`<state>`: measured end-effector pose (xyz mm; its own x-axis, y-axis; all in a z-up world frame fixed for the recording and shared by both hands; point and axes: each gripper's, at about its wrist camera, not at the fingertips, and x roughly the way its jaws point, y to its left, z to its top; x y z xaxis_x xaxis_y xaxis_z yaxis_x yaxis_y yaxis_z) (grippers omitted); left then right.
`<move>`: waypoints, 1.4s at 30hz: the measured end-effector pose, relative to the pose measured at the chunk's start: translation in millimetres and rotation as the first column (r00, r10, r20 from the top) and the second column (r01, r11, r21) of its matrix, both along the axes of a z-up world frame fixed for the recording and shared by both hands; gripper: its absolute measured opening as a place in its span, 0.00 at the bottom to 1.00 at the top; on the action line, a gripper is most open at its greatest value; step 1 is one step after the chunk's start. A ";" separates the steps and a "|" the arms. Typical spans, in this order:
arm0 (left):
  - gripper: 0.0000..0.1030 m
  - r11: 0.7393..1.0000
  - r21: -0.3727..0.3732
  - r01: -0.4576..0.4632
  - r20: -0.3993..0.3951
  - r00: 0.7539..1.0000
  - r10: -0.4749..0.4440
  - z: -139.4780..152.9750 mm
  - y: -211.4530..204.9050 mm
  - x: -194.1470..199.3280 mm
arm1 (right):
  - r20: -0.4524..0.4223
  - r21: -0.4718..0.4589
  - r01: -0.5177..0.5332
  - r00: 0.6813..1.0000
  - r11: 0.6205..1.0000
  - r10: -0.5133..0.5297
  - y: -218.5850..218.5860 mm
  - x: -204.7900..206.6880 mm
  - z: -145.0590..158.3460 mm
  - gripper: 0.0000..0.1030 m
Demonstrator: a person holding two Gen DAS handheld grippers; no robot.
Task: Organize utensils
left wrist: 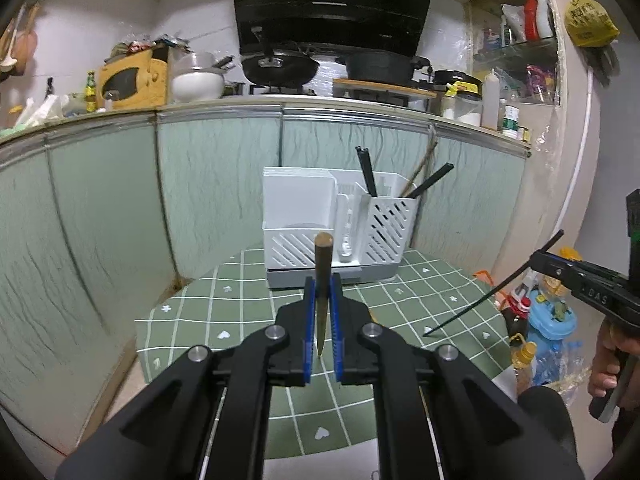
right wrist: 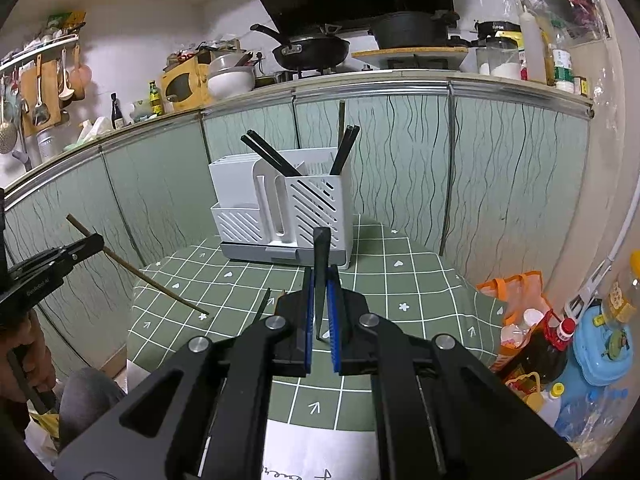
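My left gripper (left wrist: 322,280) is shut on a brown wooden chopstick (left wrist: 323,264), held upright above the green tiled table (left wrist: 208,312). My right gripper (right wrist: 321,276) is shut on a black chopstick (right wrist: 321,256), also upright. Each gripper shows in the other's view: the right gripper (left wrist: 536,258) holds its black chopstick (left wrist: 492,294) aslant, the left gripper (right wrist: 98,240) holds its brown chopstick (right wrist: 152,284) aslant. A white utensil holder (left wrist: 332,224) stands at the table's far side, also seen in the right wrist view (right wrist: 284,208). Black chopsticks (left wrist: 368,172) stand in its slotted right compartment.
Green cabinet doors (left wrist: 216,184) and a counter with pans (left wrist: 280,68) rise behind the table. Bottles and a blue container (right wrist: 600,344) crowd the floor to the right of the table. A white sheet of paper (right wrist: 316,452) lies at the table's near edge.
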<state>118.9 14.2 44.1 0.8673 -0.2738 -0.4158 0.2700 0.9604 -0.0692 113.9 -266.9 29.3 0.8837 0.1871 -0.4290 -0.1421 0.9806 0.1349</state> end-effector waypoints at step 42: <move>0.08 0.967 -0.052 0.249 -0.001 0.968 -0.249 126.0 -52.6 102.2 | 0.063 -0.009 -0.124 0.990 0.992 0.124 -25.0 64.3 132.1 0.06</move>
